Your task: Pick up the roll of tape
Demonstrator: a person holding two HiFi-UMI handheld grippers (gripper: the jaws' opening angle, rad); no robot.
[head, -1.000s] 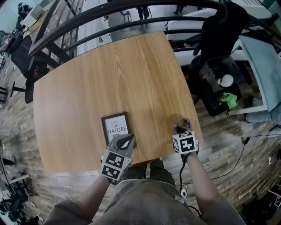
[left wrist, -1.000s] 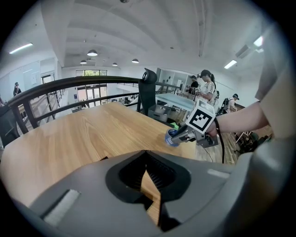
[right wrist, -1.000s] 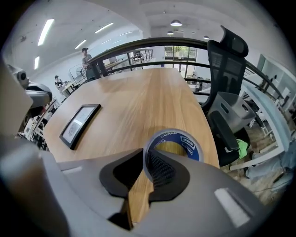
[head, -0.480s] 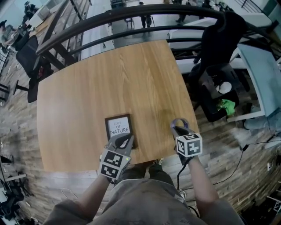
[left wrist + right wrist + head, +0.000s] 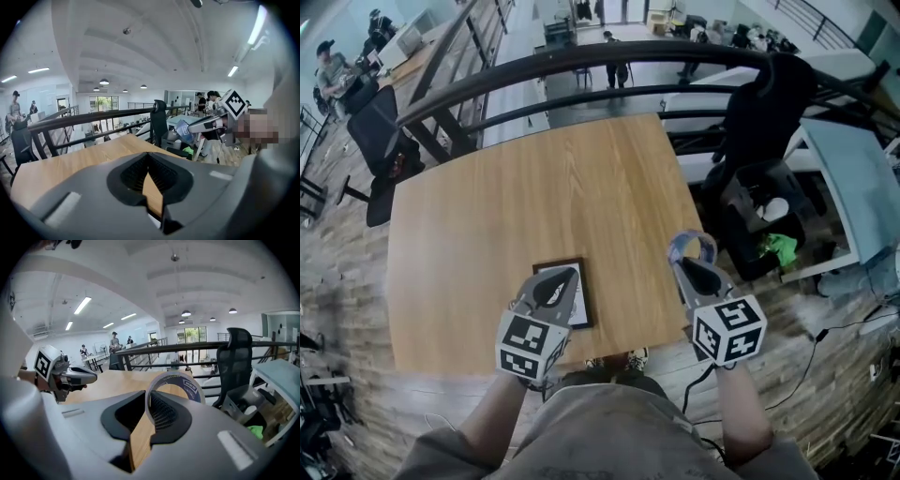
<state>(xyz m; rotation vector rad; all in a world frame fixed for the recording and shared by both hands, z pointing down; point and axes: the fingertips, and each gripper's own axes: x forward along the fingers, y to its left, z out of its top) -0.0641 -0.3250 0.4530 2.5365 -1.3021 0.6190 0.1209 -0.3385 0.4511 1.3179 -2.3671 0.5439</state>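
Note:
The roll of tape (image 5: 174, 381) is a clear ring with a blue printed core. My right gripper (image 5: 149, 405) is shut on its wall, one jaw inside the ring and one outside. In the head view the roll of tape (image 5: 692, 246) hangs above the table's (image 5: 534, 187) right front corner, held by the right gripper (image 5: 689, 264). Over a framed print (image 5: 582, 307) hovers my left gripper (image 5: 558, 284), which hides most of the print. Its jaws meet at the tips with nothing between them (image 5: 148, 157). The left gripper view also catches the right gripper (image 5: 206, 124) holding the roll of tape (image 5: 185, 131).
A dark metal railing (image 5: 581, 70) curves round the table's far side. A black office chair (image 5: 769, 103) and a bin with a cup and something green (image 5: 772, 225) stand at the right. People (image 5: 328, 66) sit far off at the back left.
Both grippers have risen off the table. The right one lifted the roll of tape up and a little to the right. The left one now hangs above the framed print.

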